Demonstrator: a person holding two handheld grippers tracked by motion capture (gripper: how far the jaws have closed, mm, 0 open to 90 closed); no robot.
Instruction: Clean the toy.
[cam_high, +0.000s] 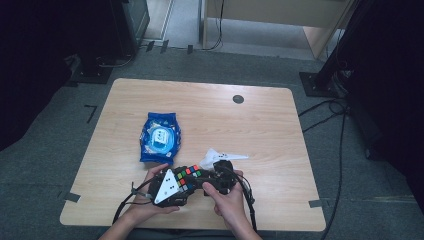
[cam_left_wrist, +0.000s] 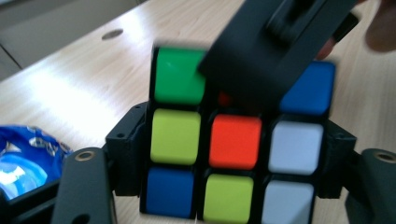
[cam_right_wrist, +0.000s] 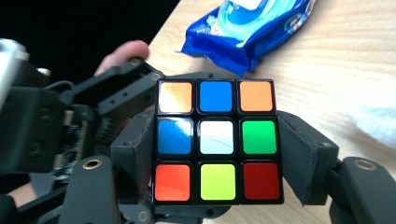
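Both tongs, left (cam_high: 192, 181) and right (cam_high: 202, 179), grip the puzzle cube (cam_high: 188, 176) near the worktop's (cam_high: 250, 130) edge; next, probably twist one layer.

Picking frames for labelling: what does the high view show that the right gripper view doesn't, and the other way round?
High view alone: the whole light wooden table, the dark round grommet near its far edge, cables on the grey floor, both hands, and the left gripper with its grey three-cornered plate.

Right gripper view alone: a full face of the multicoloured puzzle cube, white centre square, with the right gripper pads pressed on two opposite sides.

Both: the cube, the blue plastic wipes packet and a crumpled white tissue lying on the table.
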